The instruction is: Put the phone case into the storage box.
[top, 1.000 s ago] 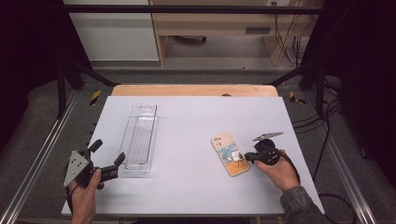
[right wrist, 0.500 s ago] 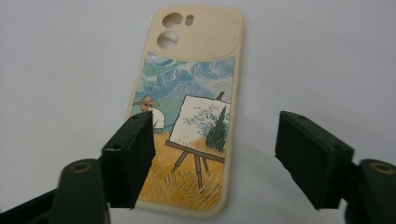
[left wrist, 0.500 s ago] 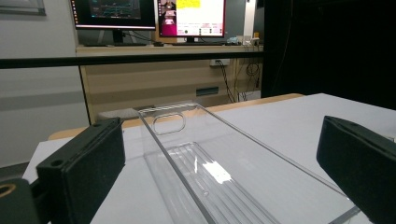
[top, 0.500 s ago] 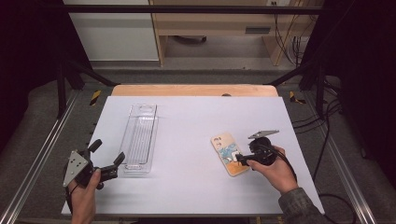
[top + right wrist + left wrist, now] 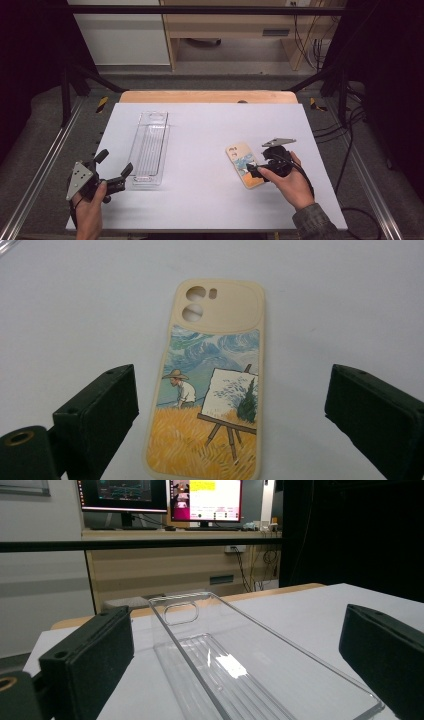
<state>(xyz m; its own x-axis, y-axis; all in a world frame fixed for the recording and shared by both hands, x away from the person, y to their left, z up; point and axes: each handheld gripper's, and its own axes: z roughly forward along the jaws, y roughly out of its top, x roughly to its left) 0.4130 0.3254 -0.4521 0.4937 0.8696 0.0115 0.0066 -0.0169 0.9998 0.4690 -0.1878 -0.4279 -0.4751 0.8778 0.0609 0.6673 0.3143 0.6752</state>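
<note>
- Your right gripper (image 5: 256,172) has just been opening; its jaws stand wide, the phone case (image 5: 212,385) flat between them, unpressed.
- Your left gripper (image 5: 116,176) is spread, the clear tray (image 5: 235,665) ahead between its jaws, ungripped.
- The case looks set down, not yet in the tray.

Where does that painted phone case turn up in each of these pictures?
High view: the phone case lies right of centre on the white table, just left of the right gripper.
Left gripper view: not in it; the clear tray lies ahead.
Right gripper view: the case lies mid-picture between the open black fingers.
Shared landmark: the white table top.
</note>
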